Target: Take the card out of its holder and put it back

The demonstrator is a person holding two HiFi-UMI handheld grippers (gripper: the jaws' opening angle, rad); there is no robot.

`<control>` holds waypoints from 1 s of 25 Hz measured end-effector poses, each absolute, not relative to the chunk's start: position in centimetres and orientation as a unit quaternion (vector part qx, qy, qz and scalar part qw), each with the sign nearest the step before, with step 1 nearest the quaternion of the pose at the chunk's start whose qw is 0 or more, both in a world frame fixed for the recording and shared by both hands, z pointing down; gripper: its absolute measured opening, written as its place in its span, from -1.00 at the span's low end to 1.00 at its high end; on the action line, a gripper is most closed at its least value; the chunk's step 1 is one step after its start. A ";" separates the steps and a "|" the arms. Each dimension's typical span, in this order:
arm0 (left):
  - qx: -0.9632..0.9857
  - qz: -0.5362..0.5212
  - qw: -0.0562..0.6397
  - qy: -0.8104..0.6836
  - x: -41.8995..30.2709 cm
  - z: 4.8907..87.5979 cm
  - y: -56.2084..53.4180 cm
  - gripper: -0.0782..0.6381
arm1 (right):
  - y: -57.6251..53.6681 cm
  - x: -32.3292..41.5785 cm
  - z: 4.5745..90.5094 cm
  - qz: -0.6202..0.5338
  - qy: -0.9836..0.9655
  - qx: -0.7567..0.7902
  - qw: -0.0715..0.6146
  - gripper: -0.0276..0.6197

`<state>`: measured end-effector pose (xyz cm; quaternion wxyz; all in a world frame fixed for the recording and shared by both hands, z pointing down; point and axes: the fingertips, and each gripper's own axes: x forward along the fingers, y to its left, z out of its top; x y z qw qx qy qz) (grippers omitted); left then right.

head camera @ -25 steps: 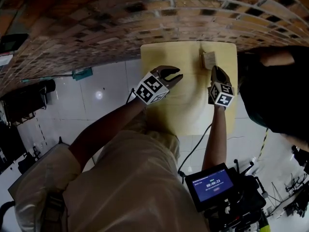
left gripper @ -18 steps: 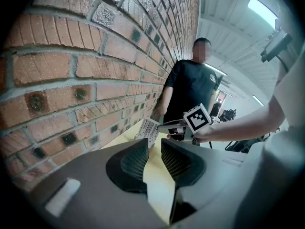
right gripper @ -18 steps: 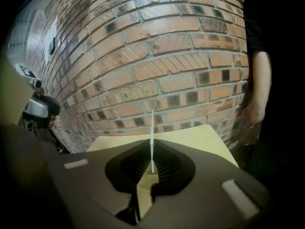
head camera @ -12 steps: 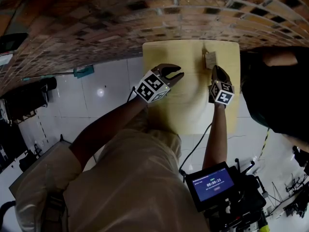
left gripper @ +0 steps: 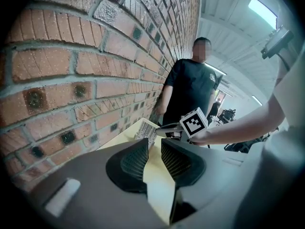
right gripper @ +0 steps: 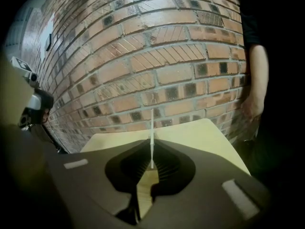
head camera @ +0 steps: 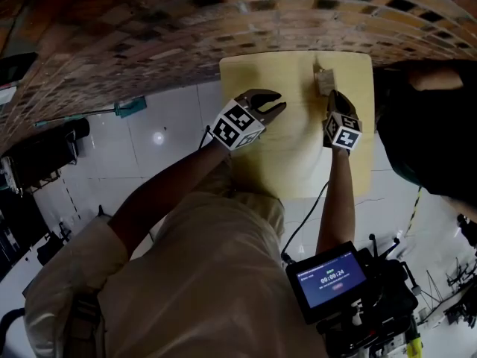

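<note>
Card (right gripper: 152, 128): upright, edge-on at frame centre; judged thin, light, bendable, slippery | right gripper (right gripper: 151, 149): jaws clamped on its lower edge, best gripped across flat faces | left gripper (left gripper: 153, 151): jaws apart, empty, over worktop (head camera: 298, 155).

A red-brown brick wall (head camera: 149, 36) is running along the far side of the room, and a pale yellow table (head camera: 298, 162) is standing with its far edge against it. Glossy white floor tiles (head camera: 175, 121) are stretching out to the left, catching a small spot of glare (head camera: 159, 137). Dark equipment (head camera: 41, 155) is sitting at the left edge. Overhead, a strip light (left gripper: 262, 12) is glowing on a pale ceiling (left gripper: 228, 32).
</note>
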<state>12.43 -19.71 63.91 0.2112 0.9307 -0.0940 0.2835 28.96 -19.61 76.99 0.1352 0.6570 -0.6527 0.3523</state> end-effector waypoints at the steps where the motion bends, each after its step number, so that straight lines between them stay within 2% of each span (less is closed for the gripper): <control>1: 0.932 0.282 0.209 -0.094 12.6 63.9 -20.0 -0.49 | -20.1 29.1 76.9 0.346 -0.654 0.658 0.138 -0.88; 5: 0.934 0.284 0.201 -0.084 13.0 63.9 -19.8 -0.49 | -20.2 29.1 77.3 0.340 -0.645 0.664 0.166 -0.87; 8: 0.935 0.286 0.199 -0.074 13.3 63.8 -19.0 -0.49 | -19.5 29.2 77.0 0.326 -0.642 0.669 0.186 -0.45; 11: 0.936 0.285 0.193 -0.066 13.6 63.6 -18.7 -0.49 | -18.6 29.6 75.4 0.320 -0.631 0.687 0.165 -0.30; 16: 0.940 0.282 0.184 -0.057 13.6 63.0 -18.6 -0.49 | -16.6 29.9 71.8 0.295 -0.620 0.716 0.128 -0.30; 25: 0.951 0.268 0.154 -0.026 13.2 60.8 -18.7 -0.49 | -11.8 29.8 64.1 0.241 -0.585 0.770 0.087 -0.49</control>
